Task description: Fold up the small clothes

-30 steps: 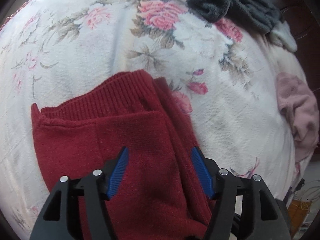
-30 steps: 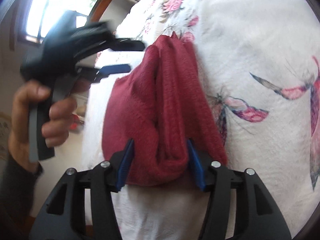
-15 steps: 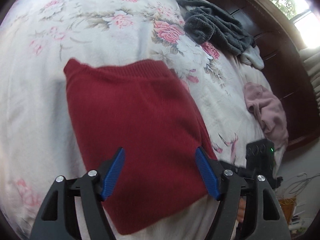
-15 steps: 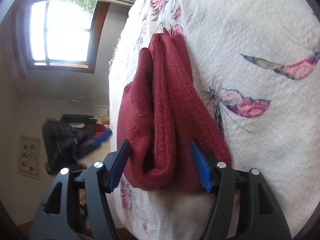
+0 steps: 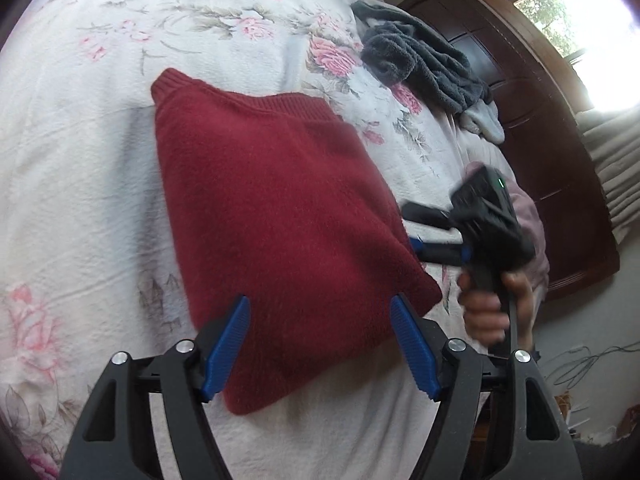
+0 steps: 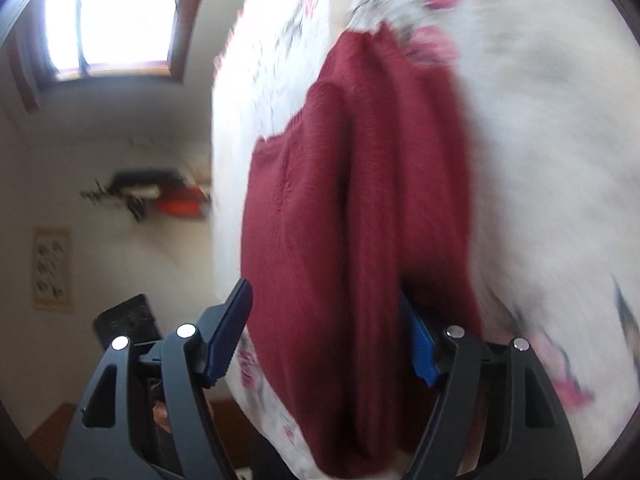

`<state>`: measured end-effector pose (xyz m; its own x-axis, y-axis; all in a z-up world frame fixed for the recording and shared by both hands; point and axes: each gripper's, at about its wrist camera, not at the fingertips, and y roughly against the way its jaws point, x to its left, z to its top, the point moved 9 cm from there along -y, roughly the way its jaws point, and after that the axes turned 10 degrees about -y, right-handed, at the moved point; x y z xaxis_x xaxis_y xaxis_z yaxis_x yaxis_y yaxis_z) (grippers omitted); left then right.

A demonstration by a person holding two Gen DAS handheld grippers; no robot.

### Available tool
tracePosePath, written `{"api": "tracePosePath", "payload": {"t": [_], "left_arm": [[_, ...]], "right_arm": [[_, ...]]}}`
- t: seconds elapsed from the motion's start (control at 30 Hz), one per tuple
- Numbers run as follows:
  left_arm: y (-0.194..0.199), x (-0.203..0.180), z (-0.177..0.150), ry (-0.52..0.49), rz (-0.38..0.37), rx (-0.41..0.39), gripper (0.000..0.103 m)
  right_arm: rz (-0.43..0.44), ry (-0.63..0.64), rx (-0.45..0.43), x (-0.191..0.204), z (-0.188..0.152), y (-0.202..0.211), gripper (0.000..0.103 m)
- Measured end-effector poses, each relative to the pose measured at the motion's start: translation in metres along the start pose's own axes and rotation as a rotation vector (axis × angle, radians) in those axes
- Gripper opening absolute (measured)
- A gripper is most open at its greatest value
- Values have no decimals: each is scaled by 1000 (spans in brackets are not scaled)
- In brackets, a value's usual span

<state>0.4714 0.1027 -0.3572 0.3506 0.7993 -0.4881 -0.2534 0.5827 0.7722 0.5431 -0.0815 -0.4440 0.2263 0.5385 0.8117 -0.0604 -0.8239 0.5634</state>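
Note:
A dark red knit garment [image 5: 280, 216] lies folded in a flat slab on the floral bedspread [image 5: 80, 160], ribbed hem at the far side. My left gripper [image 5: 320, 344] hovers open over its near edge, touching nothing. In the left wrist view the right gripper [image 5: 432, 236], held by a hand [image 5: 488, 300], sits at the garment's right edge. The right wrist view is blurred. It shows the garment [image 6: 340, 220] edge-on, in stacked layers. The right gripper [image 6: 324, 340] is open around that edge, with one blue finger [image 6: 420, 352] tucked under a fold.
A grey fleece garment [image 5: 420, 64] and a pale sock lie at the far right of the bed. A pink garment [image 5: 532, 216] lies behind the right gripper. A dark wooden headboard [image 5: 540, 120] and a bright window [image 5: 580, 20] are beyond. The bed edge drops to the floor at lower right.
The left gripper has drawn back and risen, so the whole folded garment shows. The right gripper has pushed closer into the garment's edge, and its view has blurred.

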Motion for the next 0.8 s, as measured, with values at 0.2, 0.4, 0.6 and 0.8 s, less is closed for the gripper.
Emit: {"api": "tracePosePath", "payload": {"t": [0.2, 0.4, 0.6, 0.8], "left_arm": [[19, 0, 0, 28, -29, -28, 72], [10, -12, -2, 20, -70, -18, 72], [-5, -23, -3, 3, -106, -9, 72], [-31, -27, -14, 30, -150, 32, 72]], "right_arm": [[-148, 102, -87, 18, -9, 23, 11], [-150, 28, -80, -15, -3, 26, 14], [-195, 42, -251, -11, 13, 66, 48], [-252, 84, -200, 7, 39, 34, 38]]}}
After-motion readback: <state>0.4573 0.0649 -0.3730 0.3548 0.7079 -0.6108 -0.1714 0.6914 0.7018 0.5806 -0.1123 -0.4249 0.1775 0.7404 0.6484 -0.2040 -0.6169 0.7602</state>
